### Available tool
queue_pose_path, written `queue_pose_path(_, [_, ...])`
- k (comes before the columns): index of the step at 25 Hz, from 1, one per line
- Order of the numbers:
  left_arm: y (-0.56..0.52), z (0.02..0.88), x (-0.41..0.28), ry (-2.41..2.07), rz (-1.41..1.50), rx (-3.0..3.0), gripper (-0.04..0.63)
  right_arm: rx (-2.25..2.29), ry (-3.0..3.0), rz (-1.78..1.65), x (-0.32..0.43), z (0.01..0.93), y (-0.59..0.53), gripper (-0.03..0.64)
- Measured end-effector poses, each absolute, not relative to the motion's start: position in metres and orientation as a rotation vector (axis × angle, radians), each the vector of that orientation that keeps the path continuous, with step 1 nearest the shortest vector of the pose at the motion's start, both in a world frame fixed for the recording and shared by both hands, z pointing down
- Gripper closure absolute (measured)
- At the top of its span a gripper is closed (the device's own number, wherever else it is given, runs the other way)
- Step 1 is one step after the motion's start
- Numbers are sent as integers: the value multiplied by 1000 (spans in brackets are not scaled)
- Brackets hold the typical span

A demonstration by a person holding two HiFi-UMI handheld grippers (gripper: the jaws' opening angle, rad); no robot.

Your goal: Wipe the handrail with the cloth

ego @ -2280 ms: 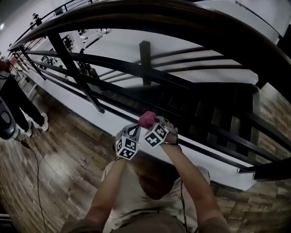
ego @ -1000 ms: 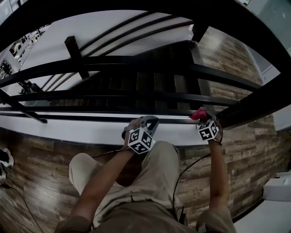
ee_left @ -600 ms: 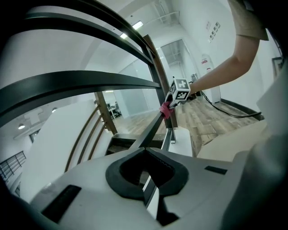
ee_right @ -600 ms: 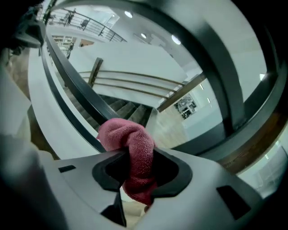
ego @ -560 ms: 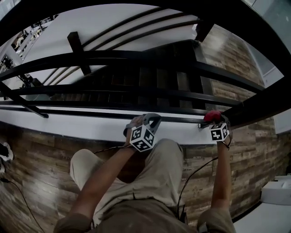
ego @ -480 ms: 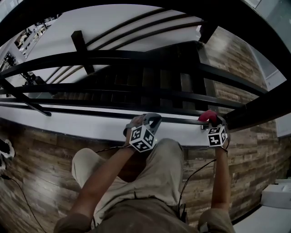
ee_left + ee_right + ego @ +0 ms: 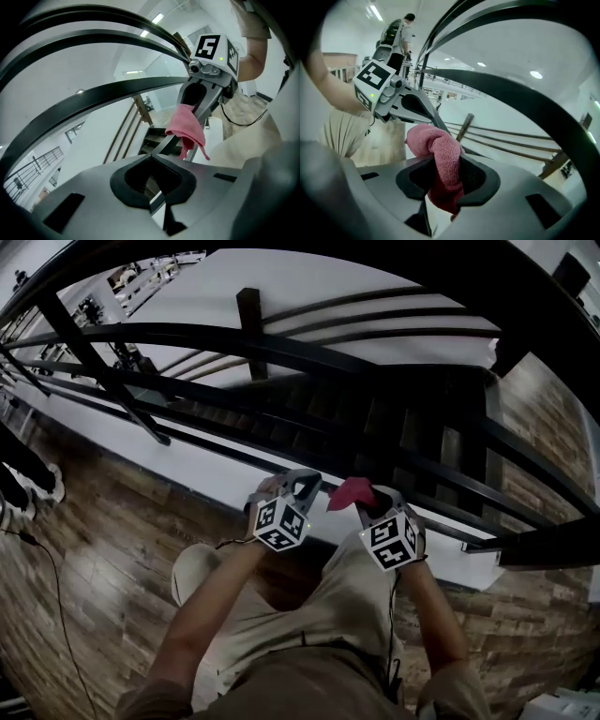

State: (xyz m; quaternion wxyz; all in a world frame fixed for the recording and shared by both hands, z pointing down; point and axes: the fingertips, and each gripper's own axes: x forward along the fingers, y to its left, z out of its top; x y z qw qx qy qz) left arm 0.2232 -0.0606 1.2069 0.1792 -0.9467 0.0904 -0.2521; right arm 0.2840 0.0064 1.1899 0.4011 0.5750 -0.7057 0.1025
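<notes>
The pink cloth (image 7: 352,491) is bunched in my right gripper (image 7: 364,501), which is shut on it; in the right gripper view the cloth (image 7: 440,159) fills the gap between the jaws and hangs below them. My left gripper (image 7: 302,480) is just to its left, shut with nothing in it, its jaw tips meeting (image 7: 150,158). Both are held in front of the lower black rails (image 7: 281,352), not touching them. The broad dark handrail (image 7: 450,259) arcs overhead. From the left gripper view I see the right gripper (image 7: 202,89) with the cloth (image 7: 185,127) hanging.
A dark staircase (image 7: 412,418) drops away beyond the railing. A white kerb (image 7: 178,460) runs under the rails along the wood-pattern floor (image 7: 94,549). Someone's shoes (image 7: 33,495) and a cable (image 7: 56,568) are at the left. Another person (image 7: 404,28) stands far off.
The right gripper with the cloth has come left from the lower rail's right end and is now close beside the left gripper. The head view has swung left.
</notes>
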Motion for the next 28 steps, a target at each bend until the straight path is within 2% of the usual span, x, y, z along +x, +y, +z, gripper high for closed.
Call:
queue_pose_path(10, [-243, 1239, -27, 1032, -868, -2692, 578, 1159, -2086, 310, 43, 1248, -177, 476])
queue_pose_path(16, [-306, 1288, -157, 1555, -897, -2689, 578, 1203, -2101, 238, -67, 1306, -306, 476])
queue_pose_path(20, [-329, 1315, -200, 1733, -915, -2671, 578, 1309, -2039, 171, -113, 1350, -378, 476])
queue_pose_path(23, [-335, 1339, -208, 1715, -972, -2676, 578, 1292, -1981, 188, -139, 1384, -409, 476])
queue_pose_path(28, [-336, 1367, -212, 1612, -1107, -2688, 578, 1187, -1773, 202, -126, 1441, -435, 476])
